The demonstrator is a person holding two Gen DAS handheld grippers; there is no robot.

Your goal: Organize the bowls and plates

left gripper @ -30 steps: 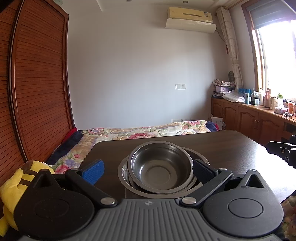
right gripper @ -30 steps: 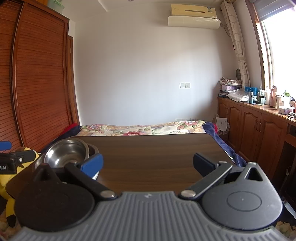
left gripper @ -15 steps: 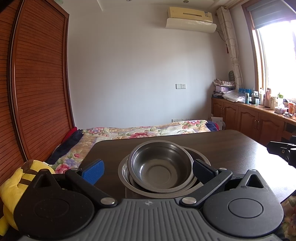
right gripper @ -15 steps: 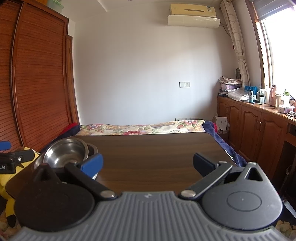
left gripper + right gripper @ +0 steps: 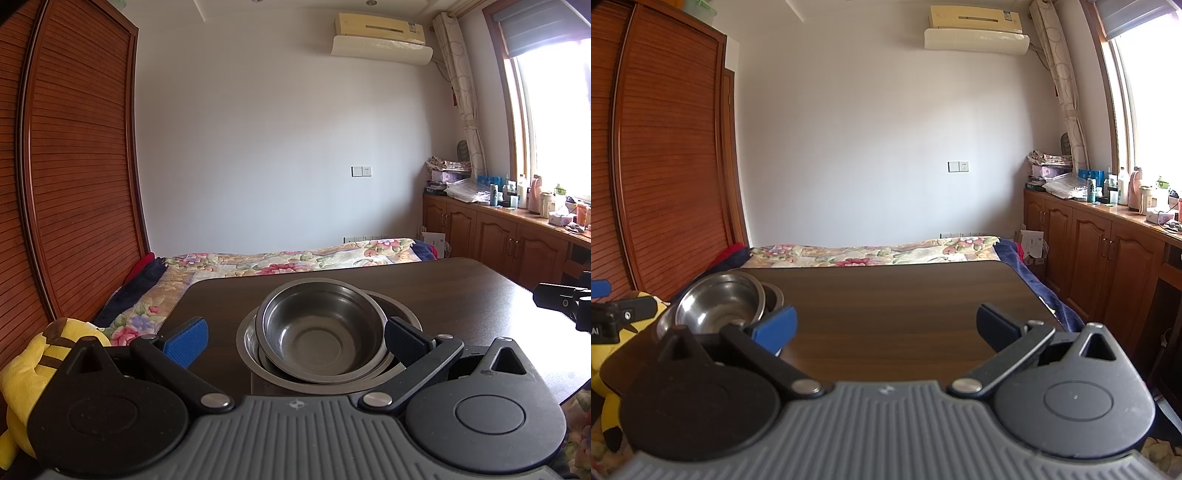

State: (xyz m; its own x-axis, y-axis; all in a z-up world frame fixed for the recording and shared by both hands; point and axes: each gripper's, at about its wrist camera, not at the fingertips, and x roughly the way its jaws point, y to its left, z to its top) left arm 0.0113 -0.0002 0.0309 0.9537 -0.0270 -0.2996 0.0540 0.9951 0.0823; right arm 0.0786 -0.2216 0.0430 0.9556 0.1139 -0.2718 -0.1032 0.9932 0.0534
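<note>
A steel bowl (image 5: 319, 326) sits tilted inside a wider steel plate (image 5: 248, 338) on the dark wooden table (image 5: 461, 295). My left gripper (image 5: 295, 341) is open, its blue fingertips on either side of the stack's near rim, holding nothing. The stack also shows in the right wrist view, with the bowl (image 5: 718, 304) at the table's left end. My right gripper (image 5: 886, 328) is open and empty over the bare table (image 5: 886, 295), to the right of the stack.
A bed with a floral cover (image 5: 277, 260) lies beyond the table. A yellow plush toy (image 5: 33, 354) sits at the left. A wooden wardrobe (image 5: 74, 166) stands left, and cabinets (image 5: 1108, 266) with bottles stand right.
The left gripper has edged slightly nearer the stack; the bowl looks a little higher in its view. The right gripper has barely moved.
</note>
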